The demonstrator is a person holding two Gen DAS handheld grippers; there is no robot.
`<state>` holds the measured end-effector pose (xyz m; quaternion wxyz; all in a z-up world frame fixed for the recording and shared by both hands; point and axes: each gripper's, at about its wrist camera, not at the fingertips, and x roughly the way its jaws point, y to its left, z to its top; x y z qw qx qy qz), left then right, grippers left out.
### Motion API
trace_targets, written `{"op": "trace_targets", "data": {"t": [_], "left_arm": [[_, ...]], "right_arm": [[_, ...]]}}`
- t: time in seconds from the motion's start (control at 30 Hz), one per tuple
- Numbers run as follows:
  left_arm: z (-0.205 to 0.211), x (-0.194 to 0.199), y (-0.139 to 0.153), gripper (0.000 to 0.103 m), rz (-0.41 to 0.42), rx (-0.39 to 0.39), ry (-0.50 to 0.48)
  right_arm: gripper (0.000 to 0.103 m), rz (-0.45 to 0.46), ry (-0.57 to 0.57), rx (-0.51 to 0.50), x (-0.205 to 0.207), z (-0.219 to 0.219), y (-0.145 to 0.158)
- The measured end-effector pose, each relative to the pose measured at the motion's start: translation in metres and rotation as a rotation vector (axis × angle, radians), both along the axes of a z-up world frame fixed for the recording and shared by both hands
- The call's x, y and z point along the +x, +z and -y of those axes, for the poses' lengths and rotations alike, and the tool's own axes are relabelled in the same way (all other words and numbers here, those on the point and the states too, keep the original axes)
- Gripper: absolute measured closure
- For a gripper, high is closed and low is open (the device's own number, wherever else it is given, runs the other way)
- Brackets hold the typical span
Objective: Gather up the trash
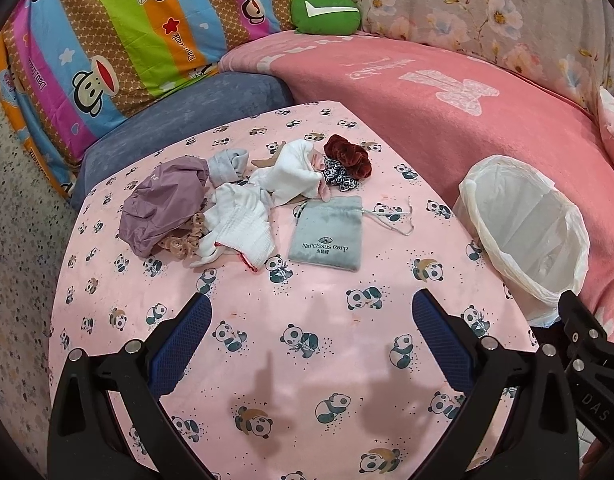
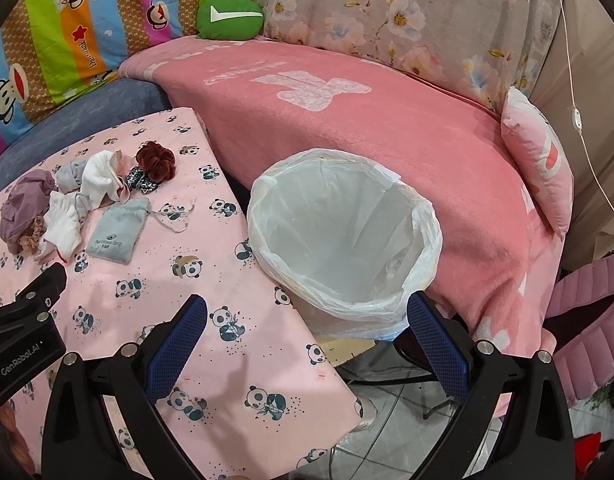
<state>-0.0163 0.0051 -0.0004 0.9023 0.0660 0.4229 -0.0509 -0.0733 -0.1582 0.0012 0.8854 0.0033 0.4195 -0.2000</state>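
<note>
A pile of soft items lies on the panda-print table cover [image 1: 307, 320]: a mauve cloth [image 1: 163, 204], white socks [image 1: 239, 224], a grey drawstring pouch [image 1: 329, 234], a dark red scrunchie [image 1: 347, 156] and a black-and-white scrunchie [image 1: 341, 178]. A bin lined with a white plastic bag [image 1: 523, 232] stands at the table's right edge; it also shows in the right wrist view [image 2: 343, 240]. My left gripper [image 1: 311, 312] is open and empty, short of the pouch. My right gripper [image 2: 307, 316] is open and empty, just before the bin's near rim.
A pink blanket [image 2: 387, 140] covers the sofa behind the bin. A green cushion [image 1: 325, 10] and a striped cartoon cover [image 1: 107, 52] lie at the back. A pink pillow [image 2: 541, 160] is at the right. Tiled floor [image 2: 395, 432] shows below the table edge.
</note>
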Motion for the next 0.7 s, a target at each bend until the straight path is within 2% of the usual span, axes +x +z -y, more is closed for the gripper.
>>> {"op": "trace_targets", "data": {"t": [0.7], "left_arm": [[-0.0043, -0.0070, 0.0057, 0.007, 0.022, -0.013, 0.011]], "right_arm": [[0.005, 0.027, 0.016, 0.000, -0.0046, -0.0059, 0.0055]]}}
